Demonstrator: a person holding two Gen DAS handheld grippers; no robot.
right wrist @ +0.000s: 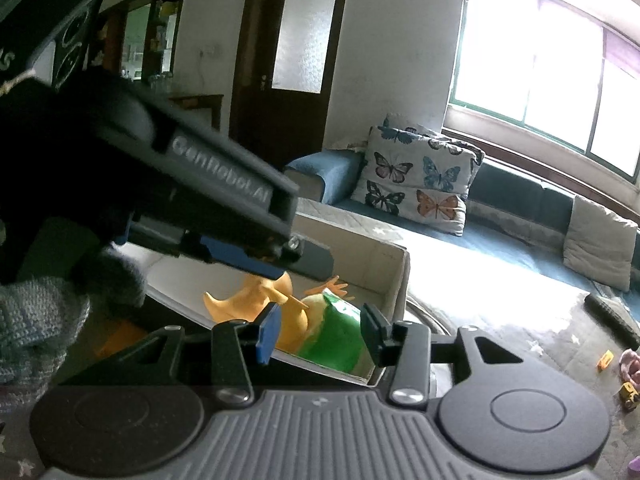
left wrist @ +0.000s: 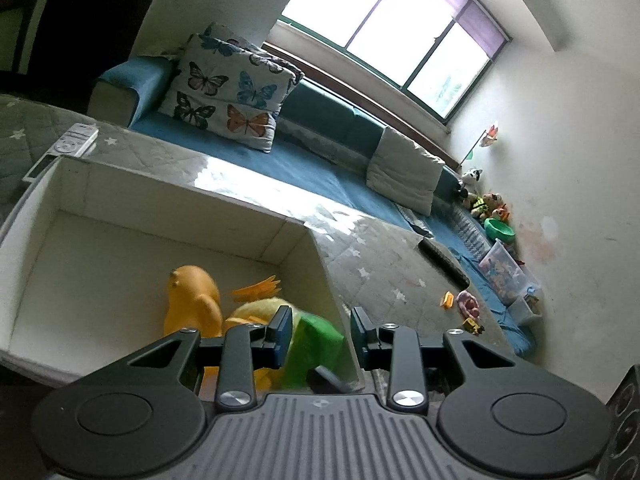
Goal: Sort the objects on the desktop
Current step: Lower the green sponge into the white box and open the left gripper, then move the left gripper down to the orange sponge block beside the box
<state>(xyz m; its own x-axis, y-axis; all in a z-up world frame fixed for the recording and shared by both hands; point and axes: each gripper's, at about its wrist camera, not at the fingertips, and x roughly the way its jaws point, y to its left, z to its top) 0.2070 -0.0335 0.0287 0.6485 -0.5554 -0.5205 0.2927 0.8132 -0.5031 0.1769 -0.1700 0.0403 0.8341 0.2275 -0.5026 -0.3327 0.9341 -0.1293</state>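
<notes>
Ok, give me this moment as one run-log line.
left gripper: open, above box | right gripper: open, empty | white box: holds orange duck, green-and-yellow plush | small toys: outside box

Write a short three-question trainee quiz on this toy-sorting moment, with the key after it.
1. True or false: the white box already has toys in it.
2. Multiple choice: what lies on the quilt just past the box's far corner? A) a white remote B) a shoe C) a cup
3. Short answer: is the left gripper gripping anything?

Key
1. True: an orange duck and a yellow plush toy in green lie inside.
2. A.
3. No; its jaws stand open above the box. The right gripper is open too.
</notes>
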